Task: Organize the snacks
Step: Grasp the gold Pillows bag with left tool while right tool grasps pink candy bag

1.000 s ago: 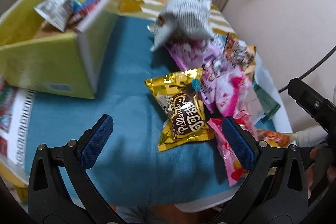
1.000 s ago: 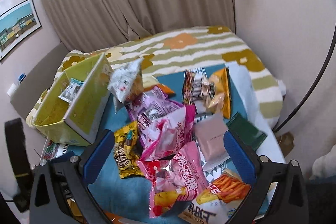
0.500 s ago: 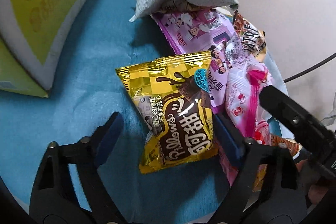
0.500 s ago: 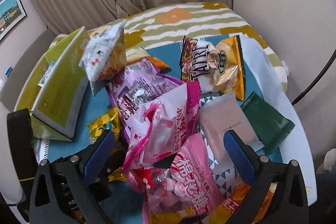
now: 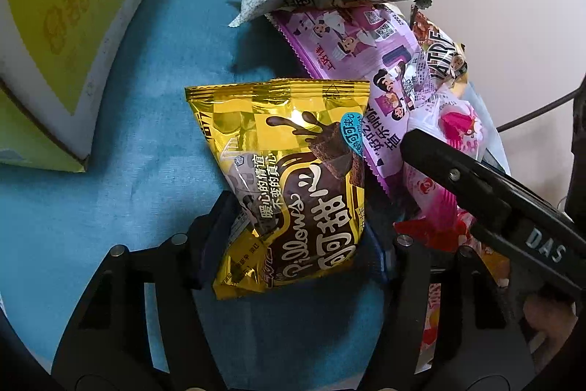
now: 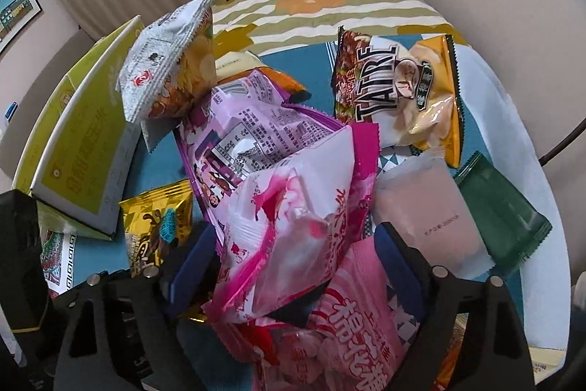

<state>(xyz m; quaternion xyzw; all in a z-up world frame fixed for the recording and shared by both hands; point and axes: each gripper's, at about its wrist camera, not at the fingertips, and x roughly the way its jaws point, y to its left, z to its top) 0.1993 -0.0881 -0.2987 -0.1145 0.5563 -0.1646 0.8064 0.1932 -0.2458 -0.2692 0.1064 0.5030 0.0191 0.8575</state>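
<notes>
Two packets between fingers (contents of yellow-green box (image 6: 69,149) hidden).

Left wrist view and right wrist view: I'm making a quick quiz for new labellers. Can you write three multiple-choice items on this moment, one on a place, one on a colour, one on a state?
1. Where does the yellow-green box sit relative to the gold packet in the left wrist view?
A. to its left
B. to its right
C. on top of it

2. What colour is the cloth under the snacks?
A. red
B. teal blue
C. black

3. What is the left gripper doing?
A. hanging open over bare cloth
B. closed on the gold packet
C. closed on the box flap

Answers: 1 A, the box fills the left edge; 2 B, teal blue shows around the packets; 3 B, both fingers press the packet's sides. The right gripper likewise has its fingers against the pink-and-white bag.
</notes>
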